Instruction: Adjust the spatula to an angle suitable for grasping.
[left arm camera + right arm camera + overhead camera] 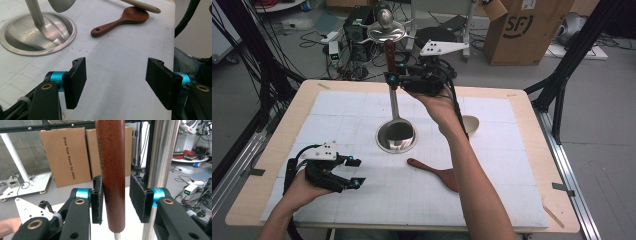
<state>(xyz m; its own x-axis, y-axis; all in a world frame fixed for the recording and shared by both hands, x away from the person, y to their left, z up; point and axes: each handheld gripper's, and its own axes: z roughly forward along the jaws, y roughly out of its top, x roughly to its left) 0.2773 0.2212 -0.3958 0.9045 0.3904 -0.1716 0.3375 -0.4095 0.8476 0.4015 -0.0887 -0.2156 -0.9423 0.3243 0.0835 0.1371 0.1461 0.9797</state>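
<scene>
**Wooden handle at the rack, right jaws slack around it**

Nearest the person, the left gripper [356,173] hovers low over the white mat [412,200]. Its pads stand well apart with nothing between them; in the left gripper view [116,85] there is bare mat in the gap. It's idle.

A little farther in, a dark wooden spoon [439,172] lies flat on the mat, partly under the right forearm. Beyond it a pale spoon [471,124] rests near the wrist. Both look to be waiting their turn.

Mid-table sits the round steel base [384,142] of the utensil stand, its pole [395,107] rising straight up.

Now the action: the right gripper [393,79] is raised beside the pole, around the brown wooden handle [388,52], which hangs upright just beside the pole. In the right gripper view [116,200] the handle [112,170] stands between the pads. One pad is at its side; there's a clear gap to the other. So that's a loose bracket, not a clamp.

The handle's top runs up to the rack head [386,32]; how it catches there I cannot tell.

My read: this is the hanging step, right at letting go. The next move calls for backing the right gripper straight off without nudging the handle, then coming down for a spoon on the mat.
</scene>
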